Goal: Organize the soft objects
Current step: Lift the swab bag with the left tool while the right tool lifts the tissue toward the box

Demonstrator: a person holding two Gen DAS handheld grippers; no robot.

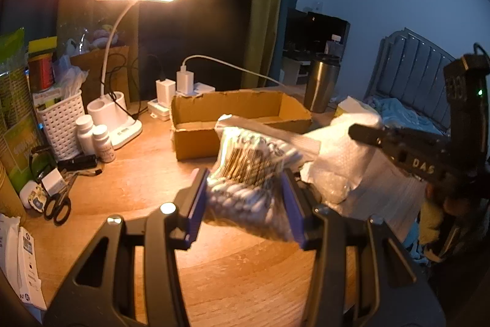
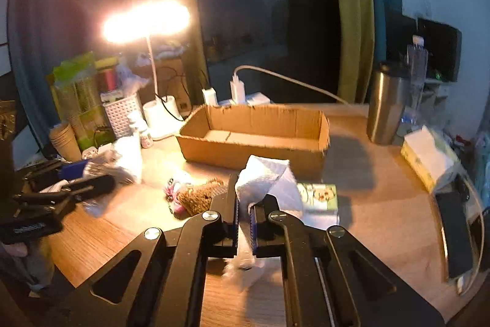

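Gripping crinkled clear plastic bag of cotton swabs (image 1: 248, 173): left gripper (image 1: 245, 198), blue pads pressed on both sides, centre of left wrist frame, bag lifted above wooden desk (image 1: 147, 189). Right gripper (image 2: 244, 219), lower centre of right wrist frame: jaws nearly together, pinching white quilted tissue (image 2: 260, 176). Cardboard box (image 2: 254, 140), open-topped, shallow, ragged rim, mid-frame behind tissue. Brown fuzzy plush (image 2: 199, 195) on desk left of tissue. Steel tumbler (image 2: 387, 103), smooth cylinder, right.
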